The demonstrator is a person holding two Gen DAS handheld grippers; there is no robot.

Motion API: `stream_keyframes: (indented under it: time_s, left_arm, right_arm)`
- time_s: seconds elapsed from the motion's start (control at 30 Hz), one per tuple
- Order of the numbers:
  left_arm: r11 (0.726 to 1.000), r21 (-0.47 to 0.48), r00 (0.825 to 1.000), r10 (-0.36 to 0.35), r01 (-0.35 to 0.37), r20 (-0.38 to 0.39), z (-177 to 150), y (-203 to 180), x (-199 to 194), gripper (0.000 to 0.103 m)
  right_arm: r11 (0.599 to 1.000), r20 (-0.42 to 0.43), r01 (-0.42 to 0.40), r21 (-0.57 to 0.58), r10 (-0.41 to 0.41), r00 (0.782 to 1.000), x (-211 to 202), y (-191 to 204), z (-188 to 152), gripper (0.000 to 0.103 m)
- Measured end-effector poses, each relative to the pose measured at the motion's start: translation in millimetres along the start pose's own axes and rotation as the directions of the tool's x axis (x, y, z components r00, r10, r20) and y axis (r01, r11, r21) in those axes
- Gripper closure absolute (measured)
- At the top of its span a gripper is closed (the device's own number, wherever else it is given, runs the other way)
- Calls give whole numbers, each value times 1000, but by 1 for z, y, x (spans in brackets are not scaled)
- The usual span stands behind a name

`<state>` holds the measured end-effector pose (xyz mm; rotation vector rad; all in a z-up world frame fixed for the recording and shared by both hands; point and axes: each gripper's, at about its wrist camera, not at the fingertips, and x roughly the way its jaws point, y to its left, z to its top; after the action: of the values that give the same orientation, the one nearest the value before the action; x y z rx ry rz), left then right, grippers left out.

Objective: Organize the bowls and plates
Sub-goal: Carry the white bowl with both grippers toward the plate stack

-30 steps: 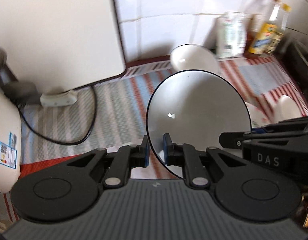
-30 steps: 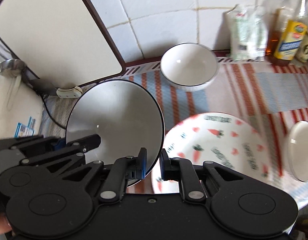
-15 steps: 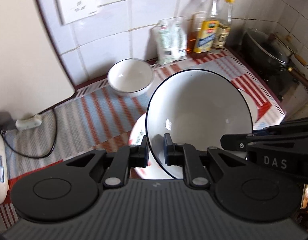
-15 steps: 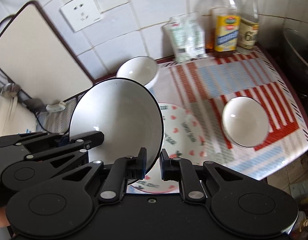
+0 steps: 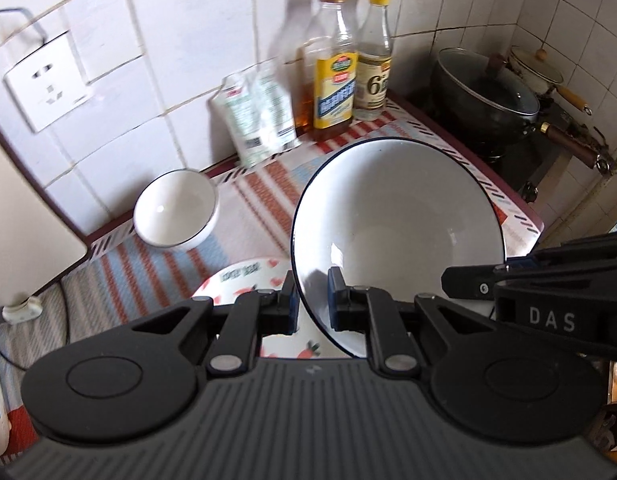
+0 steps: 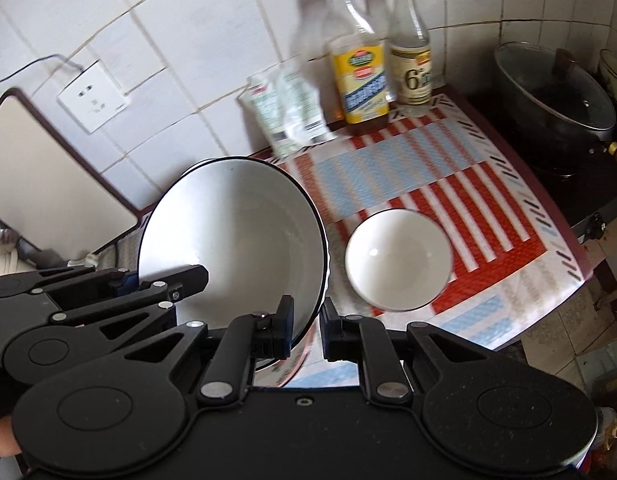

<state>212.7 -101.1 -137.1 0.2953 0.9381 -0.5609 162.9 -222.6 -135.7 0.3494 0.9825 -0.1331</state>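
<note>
Both grippers pinch the rim of the big dark-rimmed white bowl (image 5: pixel 396 232), left gripper (image 5: pixel 311 304) and right gripper (image 6: pixel 306 326), holding it tilted above the carrot-print plate (image 5: pixel 244 280). Since a second ago it's swung right, toward the small plain white bowl (image 6: pixel 398 258) on the striped mat (image 6: pixel 468 184).

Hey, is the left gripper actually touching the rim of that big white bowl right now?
Touching. In the left wrist view, the left gripper has one finger on each side of the big white bowl, pinching its rim with no gap.

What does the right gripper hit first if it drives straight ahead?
Likely the small white bowl on the striped mat, just right of the big bowl in its jaws; depth is uncertain.
</note>
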Motion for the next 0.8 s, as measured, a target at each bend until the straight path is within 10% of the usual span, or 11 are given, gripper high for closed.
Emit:
stream_keyframes:
  time_s: [0.8]
  left_arm:
    - [995,-96,990,-1,-12,-142,32,-56,136,91]
  right_arm:
    - [999,-170,-41,27,45,984,95,-116,49,86]
